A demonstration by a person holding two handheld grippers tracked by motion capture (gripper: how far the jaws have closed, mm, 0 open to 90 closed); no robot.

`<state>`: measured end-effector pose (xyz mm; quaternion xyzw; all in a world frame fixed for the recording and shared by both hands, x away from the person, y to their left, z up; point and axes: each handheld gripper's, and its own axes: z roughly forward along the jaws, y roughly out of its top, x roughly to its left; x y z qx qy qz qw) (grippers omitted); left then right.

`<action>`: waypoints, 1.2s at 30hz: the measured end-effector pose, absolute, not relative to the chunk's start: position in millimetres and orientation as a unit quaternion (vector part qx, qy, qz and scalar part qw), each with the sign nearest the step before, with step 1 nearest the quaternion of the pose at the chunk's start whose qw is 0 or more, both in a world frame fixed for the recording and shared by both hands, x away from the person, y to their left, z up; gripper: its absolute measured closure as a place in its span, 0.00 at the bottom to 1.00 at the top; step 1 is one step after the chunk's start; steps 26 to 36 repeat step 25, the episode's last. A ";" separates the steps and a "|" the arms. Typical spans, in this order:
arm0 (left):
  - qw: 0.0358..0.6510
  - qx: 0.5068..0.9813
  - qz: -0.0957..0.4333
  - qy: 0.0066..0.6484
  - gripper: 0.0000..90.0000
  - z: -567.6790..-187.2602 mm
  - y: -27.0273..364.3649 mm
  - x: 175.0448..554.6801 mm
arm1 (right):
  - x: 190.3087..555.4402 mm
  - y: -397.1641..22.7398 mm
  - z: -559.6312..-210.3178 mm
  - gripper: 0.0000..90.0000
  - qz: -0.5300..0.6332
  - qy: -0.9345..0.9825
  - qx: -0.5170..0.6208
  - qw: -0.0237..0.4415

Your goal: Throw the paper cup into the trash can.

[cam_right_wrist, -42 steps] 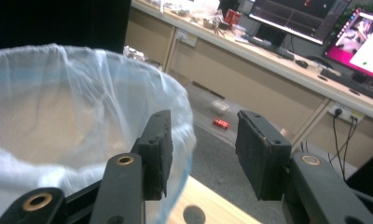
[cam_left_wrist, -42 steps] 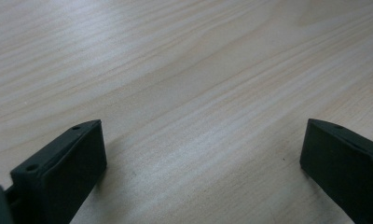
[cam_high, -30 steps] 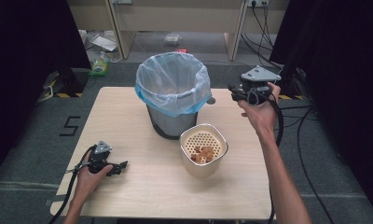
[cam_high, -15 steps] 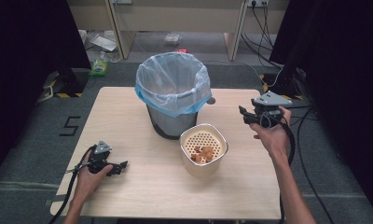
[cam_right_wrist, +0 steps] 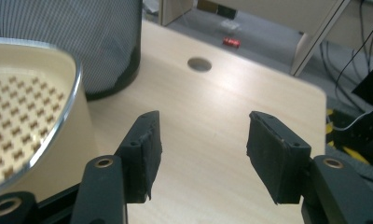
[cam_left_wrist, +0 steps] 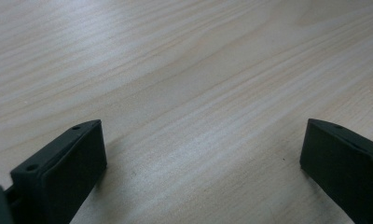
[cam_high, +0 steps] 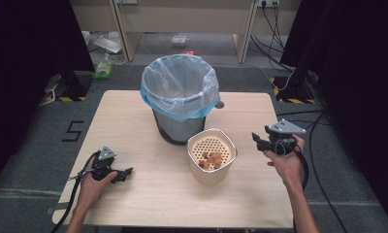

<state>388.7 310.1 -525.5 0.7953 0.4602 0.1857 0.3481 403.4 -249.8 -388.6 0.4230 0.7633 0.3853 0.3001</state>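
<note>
With jaws spread, right hand-held gripper (cam_high: 258,140) just beside cream basket (cam_high: 212,155), empty; left hand-held gripper (cam_high: 125,173) spread too.

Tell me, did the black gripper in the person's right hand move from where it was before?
Yes. The black right gripper has come down and toward the person, from beside the blue-lined grey trash bin to beside the cream perforated basket. Its jaws are open.

A light wooden table (cam_high: 134,116) stood on grey carpet (cam_high: 32,145). Black curtains (cam_high: 32,39) hung at both sides. Beyond it stood pale wooden furniture (cam_high: 182,14), with cables (cam_high: 274,24) trailing across the floor.
</note>
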 end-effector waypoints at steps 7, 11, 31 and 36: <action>0.348 0.795 0.186 0.460 0.00 -525.6 310.1 388.7 | 392.4 -252.2 -422.4 0.49 0.375 0.769 0.436 0.281; 0.348 0.795 0.186 0.461 0.00 -525.6 310.0 388.6 | 387.4 -250.8 -435.5 0.47 0.367 0.773 0.439 0.272; 0.348 0.795 0.187 0.461 0.00 -525.6 310.0 388.6 | 374.8 -243.8 -488.6 0.42 0.326 0.794 0.457 0.232; 0.348 0.795 0.187 0.461 0.00 -525.6 310.0 388.6 | 374.8 -243.8 -488.6 0.42 0.326 0.794 0.457 0.232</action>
